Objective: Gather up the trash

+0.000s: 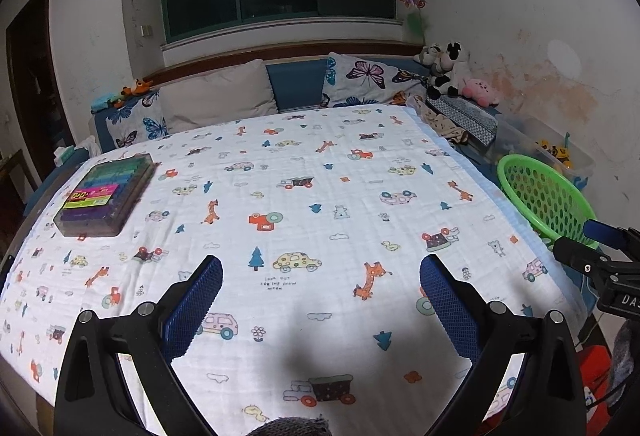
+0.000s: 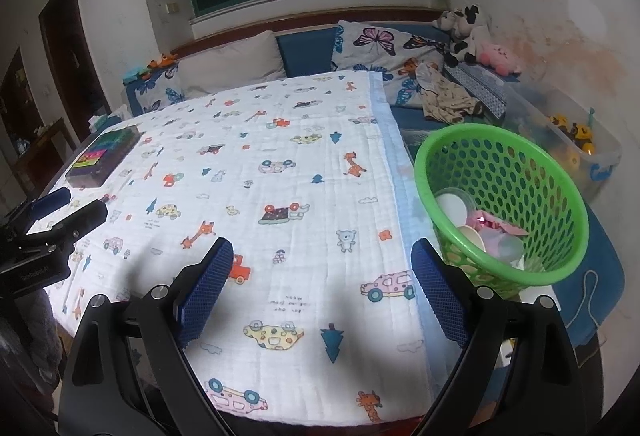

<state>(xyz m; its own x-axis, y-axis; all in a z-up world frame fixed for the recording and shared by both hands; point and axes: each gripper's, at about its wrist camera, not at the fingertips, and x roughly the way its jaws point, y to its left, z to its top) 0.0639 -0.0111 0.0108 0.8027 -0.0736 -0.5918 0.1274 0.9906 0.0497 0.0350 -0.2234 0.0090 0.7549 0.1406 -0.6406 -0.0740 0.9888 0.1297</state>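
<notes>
A green mesh basket (image 2: 532, 171) stands off the table's right edge, tilted toward me. Inside it lie white cups (image 2: 452, 205), lids and a pink wrapper (image 2: 494, 226). My right gripper (image 2: 322, 248) hovers open over the cartoon-print cloth (image 2: 280, 155), just left of the basket, with nothing between its blue pads (image 2: 206, 288). My left gripper (image 1: 321, 264) is open too and empty, above the middle of the cloth (image 1: 320, 175). The left wrist view shows the basket (image 1: 548, 195) at the far right with the right gripper (image 1: 600, 248) beside it. No loose trash shows on the cloth.
A clear case of coloured pens (image 1: 104, 195) lies at the cloth's far left corner. Behind the table are pillows (image 1: 216, 95), plush toys (image 1: 448, 71) and folded clothes. A clear bin of toys (image 2: 576, 143) sits by the right wall, and a blue mat (image 2: 592, 288) lies under the basket.
</notes>
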